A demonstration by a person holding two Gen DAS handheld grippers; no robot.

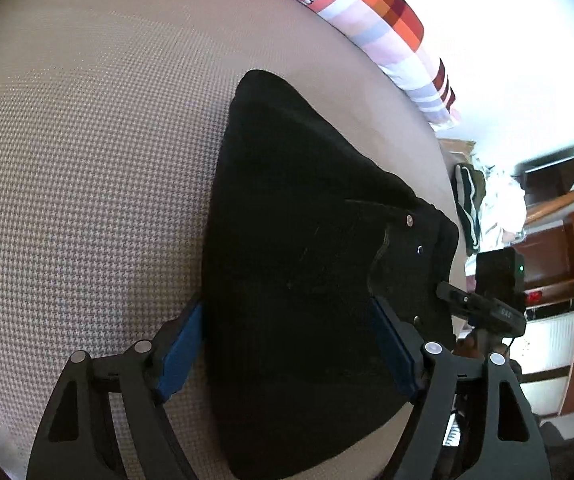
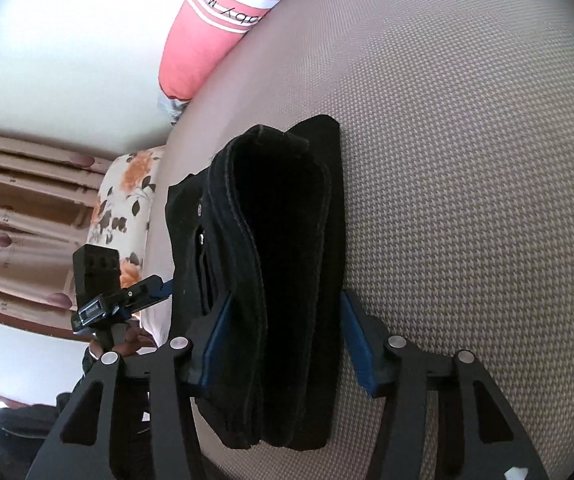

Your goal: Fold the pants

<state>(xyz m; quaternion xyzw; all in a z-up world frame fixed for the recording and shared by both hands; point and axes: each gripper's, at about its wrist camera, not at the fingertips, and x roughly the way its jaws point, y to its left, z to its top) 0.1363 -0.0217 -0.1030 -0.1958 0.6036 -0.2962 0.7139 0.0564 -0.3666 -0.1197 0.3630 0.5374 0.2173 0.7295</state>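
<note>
The black pants point(image 1: 295, 264) lie folded into a thick stack on the woven grey-beige surface point(image 1: 87, 160). My left gripper point(image 1: 287, 344) is open, its blue-padded fingers standing on either side of the stack's near end. In the right wrist view the pants point(image 2: 283, 264) show several stacked layers, with rivets and the waistband on the left. My right gripper point(image 2: 283, 332) is open too, its fingers straddling the stack. Each gripper shows in the other's view: the right one point(image 1: 483, 312) and the left one point(image 2: 127, 300).
A pink, striped and checked pillow point(image 1: 367, 12) lies along the far edge of the surface. It also shows in the right wrist view point(image 2: 207, 40). A floral cushion point(image 2: 127, 208) and curtains point(image 2: 19, 208) are beyond the left edge. Clothes and wooden furniture point(image 1: 535, 240) stand off to the right.
</note>
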